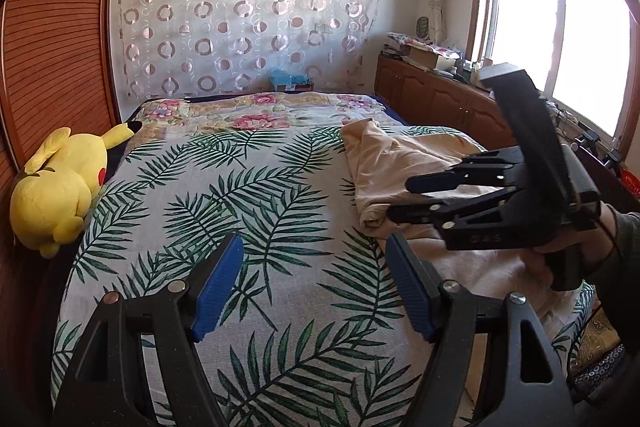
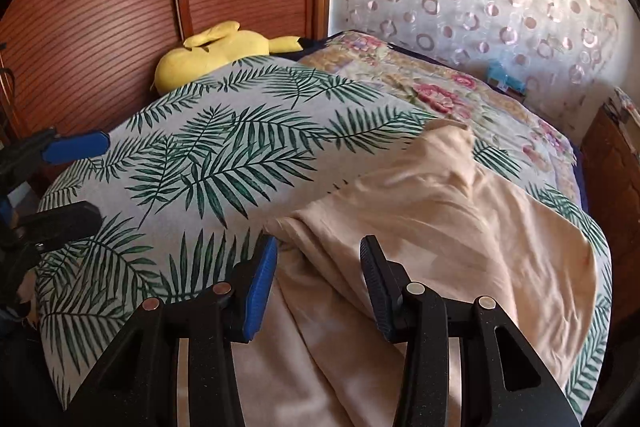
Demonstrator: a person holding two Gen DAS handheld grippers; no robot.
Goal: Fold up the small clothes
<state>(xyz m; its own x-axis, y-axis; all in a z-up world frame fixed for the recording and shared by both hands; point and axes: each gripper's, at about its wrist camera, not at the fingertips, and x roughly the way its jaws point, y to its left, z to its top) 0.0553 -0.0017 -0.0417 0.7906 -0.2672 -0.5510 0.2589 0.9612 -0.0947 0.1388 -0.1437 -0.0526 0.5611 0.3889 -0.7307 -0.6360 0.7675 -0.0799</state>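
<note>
- Right now your right gripper (image 2: 318, 279), black-framed with blue ribbed pads, hangs with its jaws parted and nothing between them, just above the near part of the rumpled peach-beige cotton garment (image 2: 448, 211).
- Your left gripper (image 1: 316, 287) is spread wide and empty over the bare palm-leaf printed bedspread (image 1: 224, 187), beside the garment rather than on it.
- That garment lies bunched on the right side of the bed, one ridge of cloth rising towards the far end, its near end spilling towards you; no fold looks made yet.
- Pick a true edge or corner, not a mid-panel wrinkle, so the cloth opens flat when you lift.
- Pinch only one layer; the bedspread underneath could come up with it.
- Bring the left gripper across to a matching corner before pulling, so tension stays even.
- Spread towards the open leaf-print area, well apart from the yellow plush toy (image 1: 60, 187) at the far left edge.
</note>
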